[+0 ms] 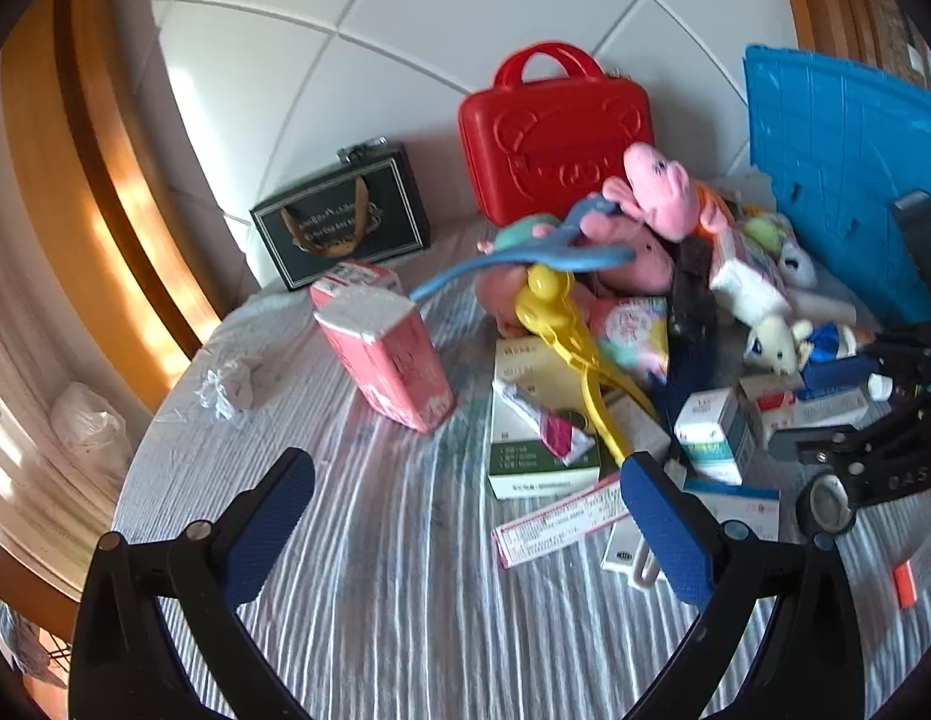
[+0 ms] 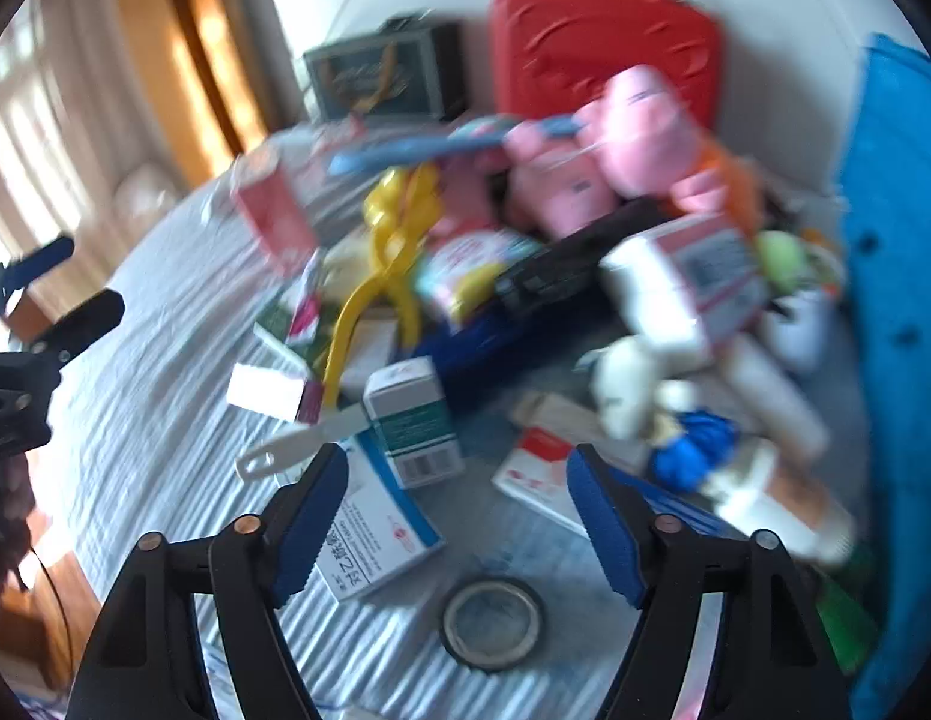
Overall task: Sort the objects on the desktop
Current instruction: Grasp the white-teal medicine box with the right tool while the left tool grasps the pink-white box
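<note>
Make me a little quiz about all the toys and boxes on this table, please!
1. True or false: the red case stands at the back by the wall.
2. What colour are the long plastic tongs in the pile? A yellow, B green, C black.
3. Fill in: the left hand-held gripper is ____ and holds nothing.

Key: 1 true. 2 A. 3 open.

Jumbled toys (image 1: 651, 204) and medicine boxes (image 2: 414, 420) on table
</note>
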Motion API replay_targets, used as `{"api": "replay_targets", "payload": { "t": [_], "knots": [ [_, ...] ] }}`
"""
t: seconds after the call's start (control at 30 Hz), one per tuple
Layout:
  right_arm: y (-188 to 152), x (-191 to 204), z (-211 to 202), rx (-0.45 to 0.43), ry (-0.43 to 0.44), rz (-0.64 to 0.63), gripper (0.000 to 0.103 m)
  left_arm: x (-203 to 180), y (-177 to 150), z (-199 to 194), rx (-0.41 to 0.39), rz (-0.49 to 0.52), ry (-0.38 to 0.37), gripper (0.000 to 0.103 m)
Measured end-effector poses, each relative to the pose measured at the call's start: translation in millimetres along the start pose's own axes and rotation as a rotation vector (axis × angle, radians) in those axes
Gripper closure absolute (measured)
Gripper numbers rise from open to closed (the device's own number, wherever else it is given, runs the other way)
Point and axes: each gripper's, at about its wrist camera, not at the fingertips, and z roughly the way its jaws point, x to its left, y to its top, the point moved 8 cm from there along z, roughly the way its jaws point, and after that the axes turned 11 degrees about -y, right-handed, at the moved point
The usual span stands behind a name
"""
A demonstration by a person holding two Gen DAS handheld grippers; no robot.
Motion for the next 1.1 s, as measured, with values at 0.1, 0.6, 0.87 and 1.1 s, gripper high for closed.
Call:
{"api": "replay_targets", "payload": {
  "t": [0.1,0.6,0.87,1.1],
  "knots": [
    [-3,14,39,0.049,0.026,-0.053,0.033,-9,-21,21,0.06,0.064,-0.063,0.0],
    [5,20,84,0.085,0.059,-0.086,0.041,-31,-54,119,0.234,0.463,-0.388,0.02],
    [1,24,94,0.09,0.007,-0.13,0.067,-35,-60,108,0.229,0.446,-0.431,0.062],
    [4,12,73,0.071,-0.001,-0.042,0.068,-41,-69,84,0.205,0.358,-0.405,0.072]
  ]
}}
